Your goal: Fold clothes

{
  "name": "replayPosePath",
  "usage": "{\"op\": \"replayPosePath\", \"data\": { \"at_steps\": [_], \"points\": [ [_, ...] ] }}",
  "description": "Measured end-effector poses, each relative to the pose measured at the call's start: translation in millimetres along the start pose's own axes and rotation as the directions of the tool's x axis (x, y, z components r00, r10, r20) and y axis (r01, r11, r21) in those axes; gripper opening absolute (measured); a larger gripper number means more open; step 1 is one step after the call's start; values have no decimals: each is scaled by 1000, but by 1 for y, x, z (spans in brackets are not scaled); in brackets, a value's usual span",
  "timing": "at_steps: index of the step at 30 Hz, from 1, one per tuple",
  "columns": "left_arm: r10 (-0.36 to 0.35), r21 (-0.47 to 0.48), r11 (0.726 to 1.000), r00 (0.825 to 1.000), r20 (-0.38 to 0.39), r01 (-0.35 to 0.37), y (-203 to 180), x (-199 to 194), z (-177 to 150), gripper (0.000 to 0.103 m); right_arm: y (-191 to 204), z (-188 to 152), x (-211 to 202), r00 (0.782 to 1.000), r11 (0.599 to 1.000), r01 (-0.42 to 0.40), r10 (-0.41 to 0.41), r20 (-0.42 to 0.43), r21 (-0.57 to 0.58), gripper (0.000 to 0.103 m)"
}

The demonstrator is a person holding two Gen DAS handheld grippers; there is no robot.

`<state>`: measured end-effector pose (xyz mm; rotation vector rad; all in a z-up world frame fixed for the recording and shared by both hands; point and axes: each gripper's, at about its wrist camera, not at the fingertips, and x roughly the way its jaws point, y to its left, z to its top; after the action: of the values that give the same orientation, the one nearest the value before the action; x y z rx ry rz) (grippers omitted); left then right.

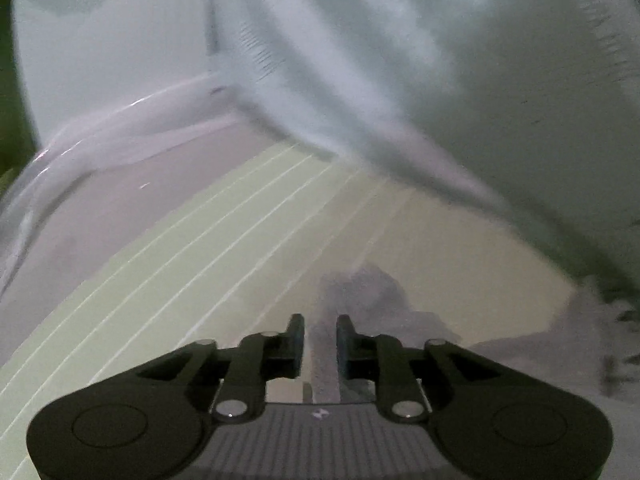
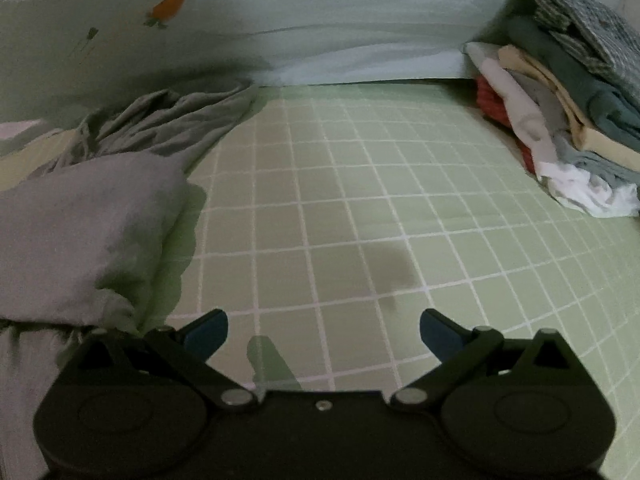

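A grey garment (image 2: 92, 216) lies crumpled on the green checked sheet (image 2: 360, 184) at the left of the right wrist view. My right gripper (image 2: 324, 332) is open and empty, just right of the garment and low over the sheet. In the left wrist view my left gripper (image 1: 320, 344) has its jaws nearly together, with a strip of grey cloth (image 1: 326, 360) between them. That view is blurred. More greyish cloth (image 1: 100, 200) lies at the left there, over the green sheet (image 1: 224, 248).
A stack of folded clothes (image 2: 560, 92) stands at the right on the sheet. A pale quilt with a carrot print (image 2: 170, 4) runs along the back and fills the top of the left wrist view (image 1: 440, 60).
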<state>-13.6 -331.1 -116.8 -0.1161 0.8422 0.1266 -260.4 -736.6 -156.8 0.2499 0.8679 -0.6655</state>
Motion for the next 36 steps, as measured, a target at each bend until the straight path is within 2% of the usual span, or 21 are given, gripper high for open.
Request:
{"op": "replayPosePath", "data": {
  "at_steps": [2,7,10,16,18,21,26,28,30,31,32,33,36],
  "points": [
    [2,3,1000,1000,-9,-2,1,4,-5,41,4,1,0,1000,1000,6,-6,-8,-14,103],
    [-72,76,994,997,-42,75,-12,12,-16,45,17,2,4,999,998,2,-4,-42,-57,103],
    [-91,135,986,995,-48,96,-25,16,-23,53,25,4,6,998,997,-6,2,-56,-73,103],
    [-126,250,958,990,-63,138,-51,24,-36,56,32,7,9,997,996,-5,-2,-80,-92,103],
    [-138,288,945,988,-69,152,-59,27,-41,60,32,7,10,996,996,-1,-8,-90,-93,103],
    [-152,281,945,985,-78,168,-59,31,-42,71,32,8,13,995,995,7,-17,-102,-99,103],
    [-141,295,942,987,-76,158,-60,32,-48,71,35,8,17,993,993,4,-18,-118,-115,103],
    [-134,285,948,989,-59,145,-59,31,-51,68,37,9,17,993,992,-5,-10,-119,-122,103],
    [-98,229,968,995,-17,99,-56,30,-52,46,38,10,17,993,991,-11,-5,-114,-131,103],
    [-92,193,977,996,-13,92,-52,30,-51,40,38,10,17,994,991,-14,-1,-112,-133,103],
    [-93,156,983,996,-16,94,-49,30,-49,25,38,10,16,994,991,-17,2,-111,-131,103],
    [-94,118,988,995,-19,96,-45,29,-47,15,36,11,16,994,992,-20,6,-109,-127,103],
    [-133,-7,991,991,-33,133,-33,23,-37,10,32,12,15,995,995,-19,9,-99,-100,103]
  ]
}}
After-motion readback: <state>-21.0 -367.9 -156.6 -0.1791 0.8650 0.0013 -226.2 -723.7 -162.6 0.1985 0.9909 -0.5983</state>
